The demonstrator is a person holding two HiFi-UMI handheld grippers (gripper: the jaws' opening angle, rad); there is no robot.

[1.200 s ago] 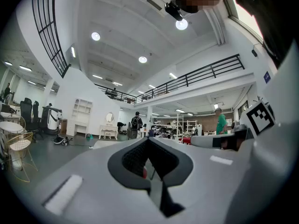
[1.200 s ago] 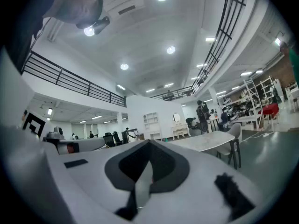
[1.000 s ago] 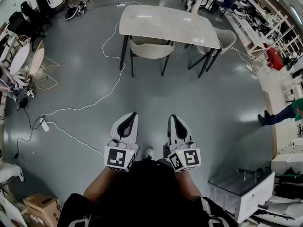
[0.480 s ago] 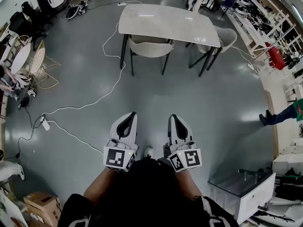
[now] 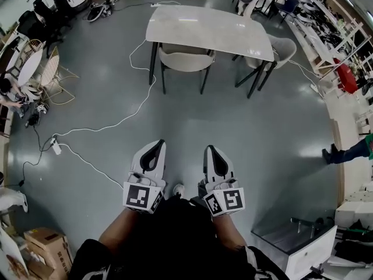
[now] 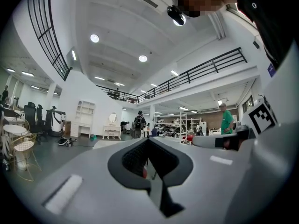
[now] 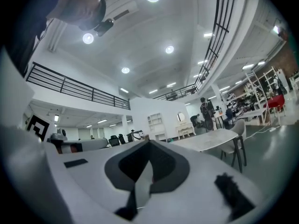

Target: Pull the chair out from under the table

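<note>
Far left, wire chairs [image 5: 49,77] and cardboard boxes [image 5: 44,241] crowd the edge of a big open hall. A white cable [image 5: 111,127] snakes across the glossy grey floor [image 5: 262,133] to a power strip [image 5: 56,149]. The left gripper [image 5: 156,147] is held out in front of the person, jaws pressed together with nothing between them. Straight ahead and well apart from it, the chair [image 5: 185,60] sits tucked under the near long edge of the pale worktop [image 5: 207,31], its curved back just outside that edge. The right gripper [image 5: 211,151] is alongside the left, its jaws likewise closed tight and empty. Further right, a second chair [image 5: 281,46] stands at the worktop's end and racks [image 5: 332,22] of gear line the wall. A person in green [image 5: 352,150] is at the right edge, and a white cabinet [image 5: 309,252] fills the near corner.
</note>
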